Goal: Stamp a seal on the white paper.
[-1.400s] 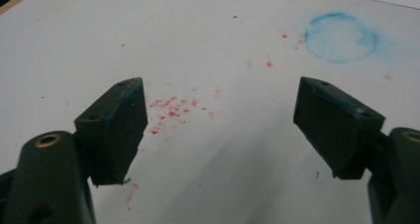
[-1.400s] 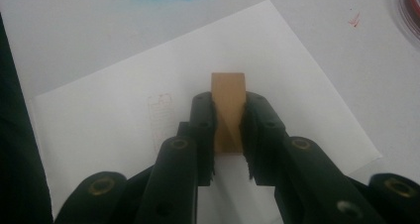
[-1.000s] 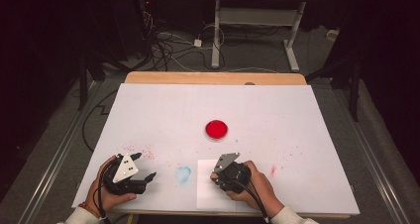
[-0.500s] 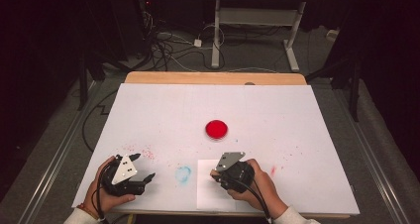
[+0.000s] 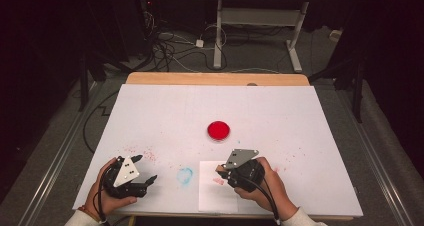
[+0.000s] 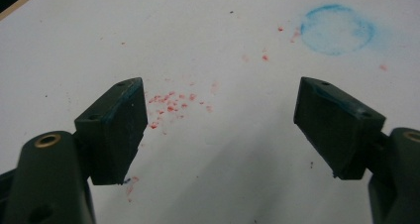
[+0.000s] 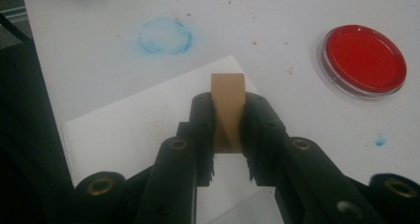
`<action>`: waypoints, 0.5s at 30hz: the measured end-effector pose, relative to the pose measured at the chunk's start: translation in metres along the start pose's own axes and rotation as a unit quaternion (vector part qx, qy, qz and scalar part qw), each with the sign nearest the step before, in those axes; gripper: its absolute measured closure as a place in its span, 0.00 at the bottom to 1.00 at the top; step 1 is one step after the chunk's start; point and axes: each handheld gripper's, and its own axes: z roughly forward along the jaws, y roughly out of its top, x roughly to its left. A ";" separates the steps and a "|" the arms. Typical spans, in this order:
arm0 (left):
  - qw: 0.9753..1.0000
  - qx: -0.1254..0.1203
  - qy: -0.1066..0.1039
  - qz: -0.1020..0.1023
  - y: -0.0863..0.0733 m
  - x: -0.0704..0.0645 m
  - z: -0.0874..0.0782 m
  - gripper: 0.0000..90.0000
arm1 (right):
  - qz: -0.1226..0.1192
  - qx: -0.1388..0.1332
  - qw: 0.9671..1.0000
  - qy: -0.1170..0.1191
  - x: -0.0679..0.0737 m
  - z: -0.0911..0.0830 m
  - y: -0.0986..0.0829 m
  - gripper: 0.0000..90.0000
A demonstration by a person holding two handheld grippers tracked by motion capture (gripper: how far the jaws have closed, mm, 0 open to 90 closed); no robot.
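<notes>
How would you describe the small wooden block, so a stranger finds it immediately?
On the white table, find the paper sheet at the near edge. Above it, the right tongs clamp the wooden block: tan and rectangular, unlike the round red dish.

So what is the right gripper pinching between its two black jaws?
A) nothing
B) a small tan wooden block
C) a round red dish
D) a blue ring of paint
B: in the right gripper view, the right gripper has its jaws shut on a small tan wooden block, above the white sheet of paper; the round red dish sits apart on the table.
</notes>
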 end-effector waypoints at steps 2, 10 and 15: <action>1.000 0.001 0.000 0.001 0.000 0.000 0.000 0.22 | 0.001 -0.001 1.000 -0.002 0.000 -0.001 0.000 0.85; 1.000 0.001 -0.002 -0.002 -0.001 0.001 0.001 0.22 | 0.008 -0.005 1.000 -0.015 -0.007 -0.005 -0.001 0.85; 1.000 0.000 -0.003 -0.003 -0.001 0.001 0.001 0.22 | 0.017 -0.008 1.000 -0.022 -0.014 -0.007 -0.003 0.85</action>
